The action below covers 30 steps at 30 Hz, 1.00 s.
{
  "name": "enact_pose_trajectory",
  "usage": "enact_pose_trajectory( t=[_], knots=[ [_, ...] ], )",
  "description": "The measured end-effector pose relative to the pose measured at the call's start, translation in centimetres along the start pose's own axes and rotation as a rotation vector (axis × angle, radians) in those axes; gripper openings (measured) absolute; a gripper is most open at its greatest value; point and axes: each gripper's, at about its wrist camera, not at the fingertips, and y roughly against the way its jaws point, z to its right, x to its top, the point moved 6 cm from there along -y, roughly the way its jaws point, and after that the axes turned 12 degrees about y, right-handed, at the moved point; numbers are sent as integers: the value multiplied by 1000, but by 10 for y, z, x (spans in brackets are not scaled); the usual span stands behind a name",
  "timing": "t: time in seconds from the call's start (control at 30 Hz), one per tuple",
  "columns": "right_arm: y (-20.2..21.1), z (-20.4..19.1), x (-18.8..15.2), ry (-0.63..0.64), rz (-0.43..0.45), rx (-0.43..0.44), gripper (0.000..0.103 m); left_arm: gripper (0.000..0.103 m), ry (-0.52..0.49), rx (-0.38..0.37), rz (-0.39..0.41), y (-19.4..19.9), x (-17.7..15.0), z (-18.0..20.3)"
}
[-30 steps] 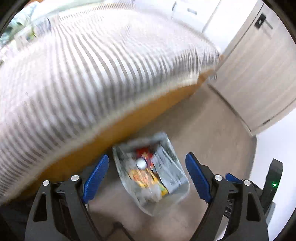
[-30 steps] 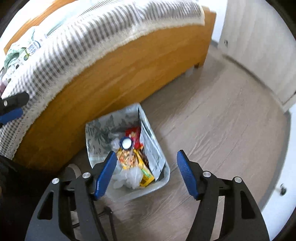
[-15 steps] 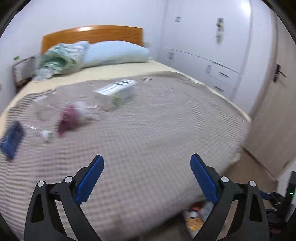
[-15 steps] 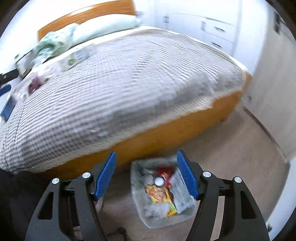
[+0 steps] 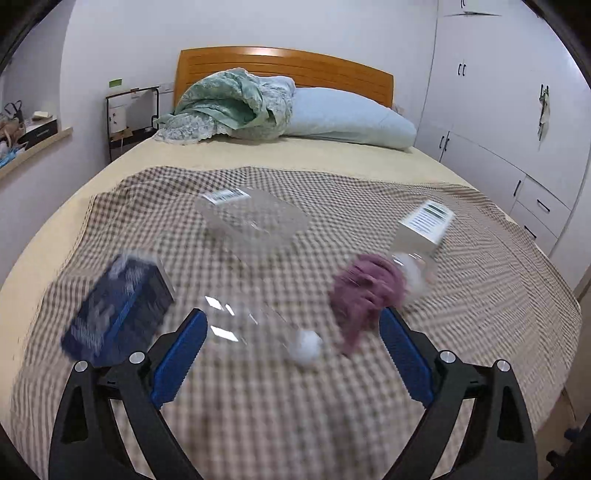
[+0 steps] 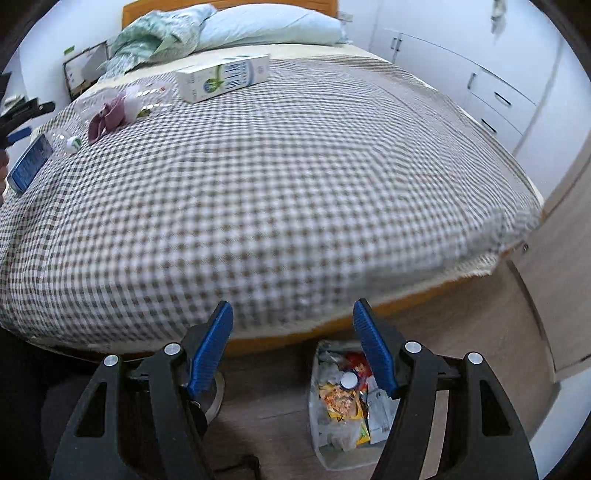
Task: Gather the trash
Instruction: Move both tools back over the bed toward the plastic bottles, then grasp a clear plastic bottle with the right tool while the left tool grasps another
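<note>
- The left claw (image 5: 290, 354) is seen with its blue pads spread wide apart and nothing gripped between them, above the checked blanket (image 5: 461, 295) on the bed.
- The right claw (image 6: 293, 349) is likewise held apart and empty, pointed down past the foot edge of the bed toward the floor.
- A clear plastic bottle (image 5: 255, 325) with a white cap is seen lying on the blanket in the gap between the left claw's pads, though blurred; whether it is touched cannot be told.
- A dark blue packet (image 5: 118, 306) lies on the blanket just left of the left pad.
- A crumpled purple scrap (image 5: 365, 288) lies to the right of the bottle, with a white carton (image 5: 424, 223) beyond it.
- A clear plastic tray (image 5: 255, 218) with a label rests further up the blanket.
- In the right wrist view the same litter is found at the far left side of the bed, the white carton (image 6: 223, 77) nearest the pillow (image 6: 269, 22).
- A trash bin (image 6: 347, 402) lined with a clear bag stands on the floor beside the bed, already holding wrappers and a white-capped item; it is partly hidden by the right claw's right pad.
</note>
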Motion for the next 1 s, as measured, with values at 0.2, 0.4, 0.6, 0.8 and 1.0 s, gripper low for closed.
enact_pose_trajectory(
  t=[0.2, 0.4, 0.6, 0.8, 1.0],
  knots=[
    [-15, -39, 86, 57, 41, 108, 65, 68, 168, -83, -106, -42, 11, -33],
    [-41, -64, 209, 24, 134, 246, 71, 41, 189, -99, -84, -42, 6, -43],
    [-99, -109, 318, 33, 161, 279, 71, 0, 218, -163, -178, -44, 2, -40],
    [-122, -149, 346, 117, 155, 291, 80, 0, 274, -234, -149, -23, 16, -51],
    [-138, -154, 352, 148, 111, 168, 80, 0, 313, -253, -92, -10, 27, -61]
  ],
)
